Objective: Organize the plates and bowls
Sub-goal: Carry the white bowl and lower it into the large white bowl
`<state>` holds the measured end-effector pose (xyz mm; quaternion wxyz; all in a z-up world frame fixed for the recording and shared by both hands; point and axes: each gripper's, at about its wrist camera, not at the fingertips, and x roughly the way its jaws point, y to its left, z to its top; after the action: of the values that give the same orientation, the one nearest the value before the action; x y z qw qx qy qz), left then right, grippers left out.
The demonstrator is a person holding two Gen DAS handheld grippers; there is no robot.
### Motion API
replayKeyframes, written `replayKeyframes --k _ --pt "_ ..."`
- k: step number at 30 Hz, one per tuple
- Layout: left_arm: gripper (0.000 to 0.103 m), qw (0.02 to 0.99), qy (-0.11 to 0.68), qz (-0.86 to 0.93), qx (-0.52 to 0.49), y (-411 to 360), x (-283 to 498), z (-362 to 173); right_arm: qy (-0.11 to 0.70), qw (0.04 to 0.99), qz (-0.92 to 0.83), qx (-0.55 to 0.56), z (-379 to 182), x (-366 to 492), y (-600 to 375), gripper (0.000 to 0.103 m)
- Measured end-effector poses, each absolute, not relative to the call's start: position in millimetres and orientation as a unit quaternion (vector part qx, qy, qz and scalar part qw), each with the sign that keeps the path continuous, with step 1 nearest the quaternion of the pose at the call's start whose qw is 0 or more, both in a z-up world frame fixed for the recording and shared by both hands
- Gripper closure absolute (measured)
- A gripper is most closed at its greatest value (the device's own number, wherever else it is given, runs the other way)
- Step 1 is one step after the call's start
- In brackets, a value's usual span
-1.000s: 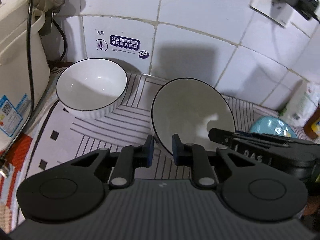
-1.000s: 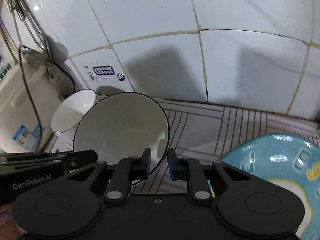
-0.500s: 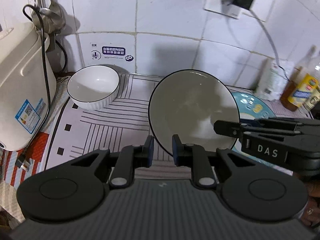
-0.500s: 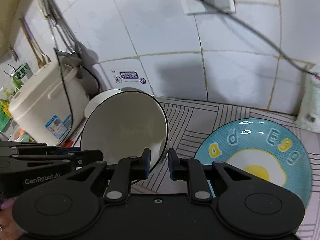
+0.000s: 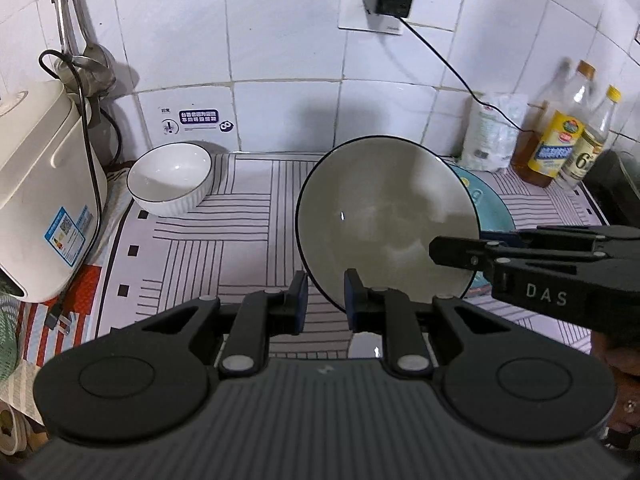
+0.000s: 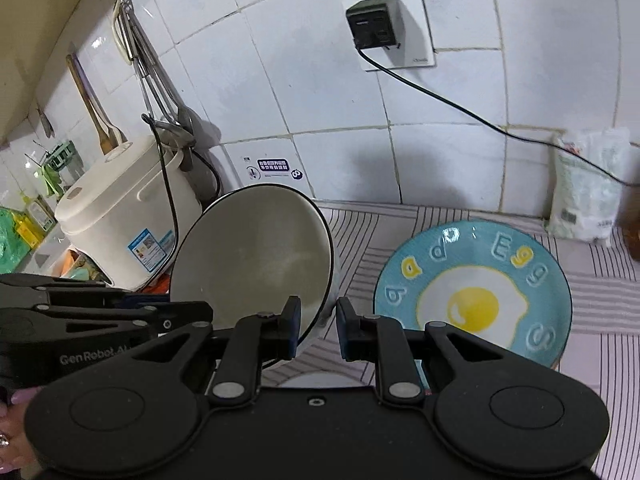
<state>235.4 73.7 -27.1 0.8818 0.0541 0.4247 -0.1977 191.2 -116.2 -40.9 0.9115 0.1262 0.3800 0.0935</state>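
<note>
Left wrist: both grippers' fingers (image 5: 354, 294) (image 6: 292, 320) pinch tilted grey bowl (image 5: 384, 216) rim, above striped mat (image 5: 224, 240).

A grey bowl (image 5: 386, 220) with a thin dark rim is held tilted on edge above the striped mat, its hollow turned toward both cameras. A white ribbed bowl (image 5: 170, 178) is set upright by the tiled wall. A blue plate (image 6: 474, 290), printed with a fried egg and raised letters, is laid flat on the mat, partly hidden behind the grey bowl in the left view.
</note>
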Motion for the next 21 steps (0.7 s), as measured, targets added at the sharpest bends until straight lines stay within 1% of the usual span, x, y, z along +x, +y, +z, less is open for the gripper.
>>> replayKeyframes --k 10,21 --pt "0.086 0.860 0.457 -0.209 0.084 65 211 -40 0.389 0.905 0.079 0.152 -57 154 -120 0.080" --pt "0.086 0.828 0.509 -0.214 0.097 57 201 -66 0.400 0.904 0.063 0.138 -77 127 -113 0.080"
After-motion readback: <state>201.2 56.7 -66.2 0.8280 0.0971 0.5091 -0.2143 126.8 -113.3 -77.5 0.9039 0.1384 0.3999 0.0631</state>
